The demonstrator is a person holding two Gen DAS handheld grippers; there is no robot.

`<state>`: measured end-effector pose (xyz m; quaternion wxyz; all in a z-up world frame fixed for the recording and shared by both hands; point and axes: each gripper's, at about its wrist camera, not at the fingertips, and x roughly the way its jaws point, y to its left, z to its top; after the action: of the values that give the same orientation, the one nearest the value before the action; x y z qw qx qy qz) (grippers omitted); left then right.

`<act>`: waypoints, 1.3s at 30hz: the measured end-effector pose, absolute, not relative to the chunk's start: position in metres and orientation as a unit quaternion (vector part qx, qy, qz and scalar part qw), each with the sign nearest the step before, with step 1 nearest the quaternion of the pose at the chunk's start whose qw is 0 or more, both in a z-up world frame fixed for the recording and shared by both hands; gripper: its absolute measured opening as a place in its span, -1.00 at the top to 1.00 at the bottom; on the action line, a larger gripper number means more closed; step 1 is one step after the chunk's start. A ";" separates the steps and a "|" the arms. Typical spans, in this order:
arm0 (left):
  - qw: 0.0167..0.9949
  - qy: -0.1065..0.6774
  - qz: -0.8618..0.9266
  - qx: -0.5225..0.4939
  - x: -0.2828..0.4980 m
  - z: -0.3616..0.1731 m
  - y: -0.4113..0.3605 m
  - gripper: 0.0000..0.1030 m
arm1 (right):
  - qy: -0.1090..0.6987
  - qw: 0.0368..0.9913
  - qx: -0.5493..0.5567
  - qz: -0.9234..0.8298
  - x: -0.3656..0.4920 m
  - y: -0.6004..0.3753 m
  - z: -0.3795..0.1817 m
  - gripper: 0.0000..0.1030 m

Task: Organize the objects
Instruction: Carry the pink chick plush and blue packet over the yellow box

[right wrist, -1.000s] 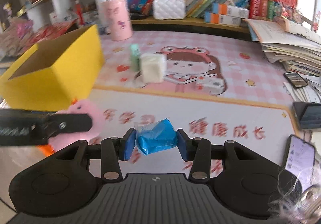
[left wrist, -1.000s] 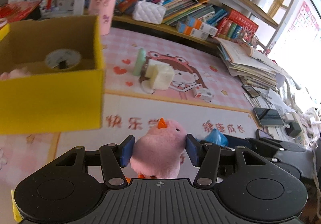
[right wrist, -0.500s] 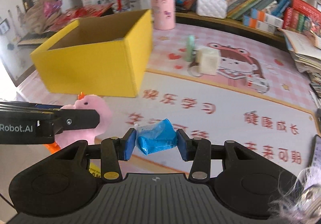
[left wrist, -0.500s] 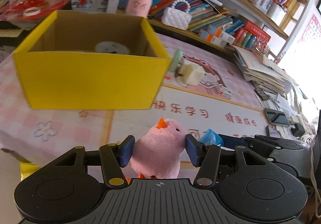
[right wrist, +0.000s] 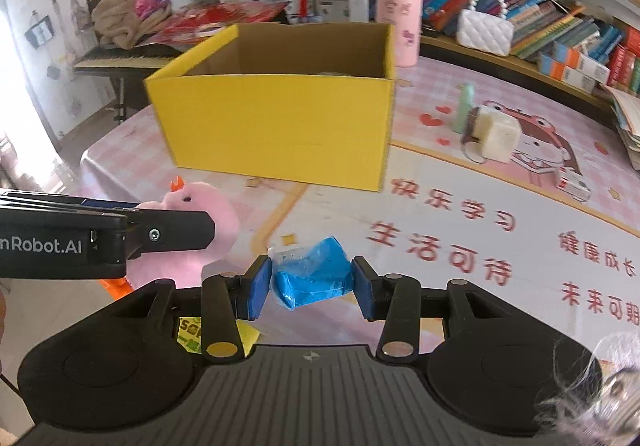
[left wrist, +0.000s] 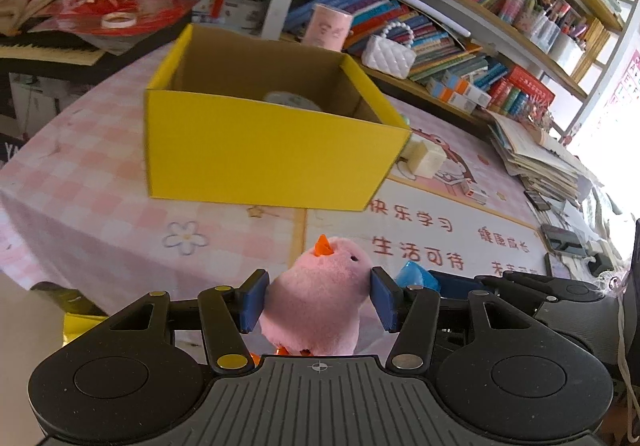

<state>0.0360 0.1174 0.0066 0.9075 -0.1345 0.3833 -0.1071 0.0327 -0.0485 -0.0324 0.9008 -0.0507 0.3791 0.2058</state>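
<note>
Two items are in hand at once, and both are off the table. Furthest left, the left gripper point(left wrist: 318, 304) has its blue pads pressed into the flanks of a pink plush chick point(left wrist: 320, 310), orange beak pointing toward the box; the soft body bulges a little between the pads, so the grip looks firm. Just to its right, the right gripper point(right wrist: 312, 286) is closed on a blue plastic-wrapped packet point(right wrist: 314, 276), pinched at both ends. The two tools sit side by side, near the front edge of the table and short of the box.

Ahead of them stands the open yellow cardboard box point(left wrist: 264, 158) on the pink checked tablecloth point(left wrist: 80, 174). A round white disc point(left wrist: 292, 100), possibly a tape roll, shows inside against the far wall, so at least one thing seems already put away; the rest of the floor is hidden by the near wall.

Further right, on the cartoon desk mat point(right wrist: 480, 206), a pale green bottle point(right wrist: 464, 108), a cream cube-shaped object point(right wrist: 496, 138) and a small white carton point(right wrist: 574, 182) remain out, apart from each other.

By my reading the job is partway through: chick and packet need carrying over the rim and dropping in, then those three loose pieces are left to collect.
</note>
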 end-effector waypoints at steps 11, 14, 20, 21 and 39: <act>0.915 0.367 -0.105 -0.131 0.018 0.010 0.156 -0.04 | 0.367 0.905 -0.054 0.210 0.013 -0.009 -0.031 0.20; 0.918 0.360 -0.109 -0.127 0.015 0.013 0.163 -0.04 | 0.362 0.908 -0.054 0.205 0.009 -0.002 -0.030 0.21; 0.926 0.341 -0.113 -0.118 0.017 0.022 0.175 -0.04 | 0.347 0.918 -0.051 0.184 0.009 0.003 -0.023 0.21; 0.927 0.338 -0.113 -0.117 0.019 0.024 0.176 -0.04 | 0.344 0.920 -0.050 0.181 0.010 0.003 -0.021 0.21; 0.958 0.251 -0.089 -0.107 0.130 0.078 0.170 -0.04 | 0.252 0.952 -0.053 0.165 0.127 0.004 0.036 0.21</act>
<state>0.1295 0.1701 0.0780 0.9579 -0.1071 0.2513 -0.0888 0.1267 0.0041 0.0365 0.9521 -0.0530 0.2521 0.1646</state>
